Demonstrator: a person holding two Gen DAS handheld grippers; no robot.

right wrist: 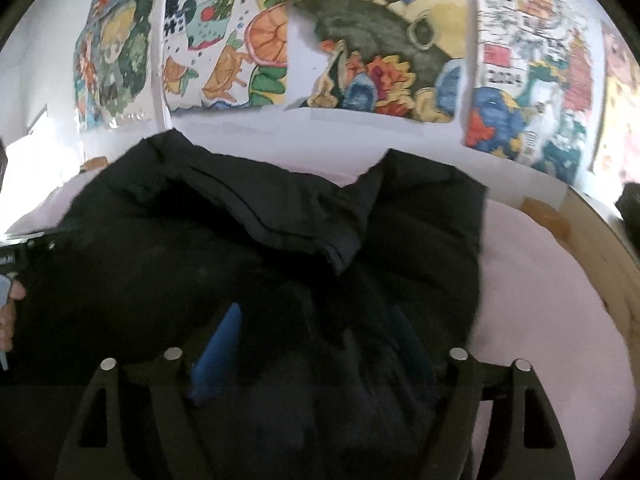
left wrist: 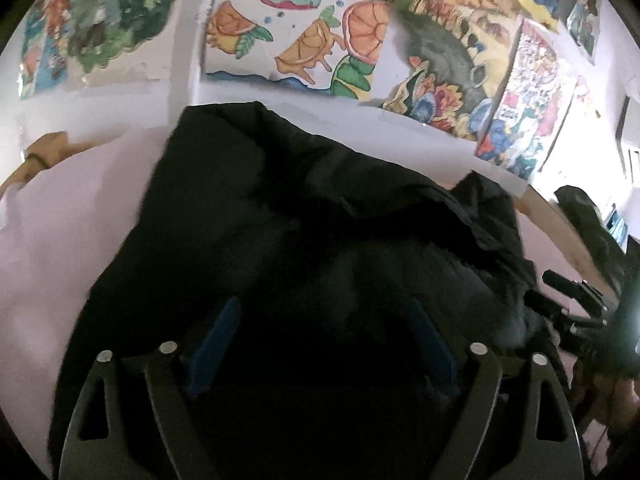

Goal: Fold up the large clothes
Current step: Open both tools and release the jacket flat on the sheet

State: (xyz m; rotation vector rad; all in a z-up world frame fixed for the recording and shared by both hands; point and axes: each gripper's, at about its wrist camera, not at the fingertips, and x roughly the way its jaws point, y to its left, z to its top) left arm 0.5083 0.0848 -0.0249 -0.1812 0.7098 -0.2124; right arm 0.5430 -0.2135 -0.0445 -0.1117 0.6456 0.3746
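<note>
Left wrist view: the left gripper (left wrist: 324, 344) hangs low over a black padded jacket (left wrist: 280, 216) that lies on a pale pink sheet (left wrist: 52, 240). Its 2 blue fingers (left wrist: 218, 340) stand wide apart with dark cloth bulging between them; nothing is pinched, so it reads as spread and ready to take the near hem, not as holding. The jacket's far end reaches toward the sheet's far edge, below a wall of painted posters (left wrist: 312, 40), and a loose fold rides up at its right side. At the right edge of this view the other tool's black body shows beside the jacket, low and close, which suits a 2-handed lift.

Right wrist view: the right gripper (right wrist: 316, 344) is also over the jacket (right wrist: 168, 264), near its right margin, where bare sheet (right wrist: 540, 280) begins just beside the cloth. Its left finger (right wrist: 222, 344) is clear and blue; the right one is dim against the fabric, yet the 2 are plainly apart, so the claw is spread with no cloth caught. A flap, probably a collar or front panel (right wrist: 280, 216), lies turned back across the middle. A wooden rim (right wrist: 592, 240) curves along the sheet's right edge. Both tools sitting at the near hem suggests the next fold would carry that hem toward the far edge.
</note>
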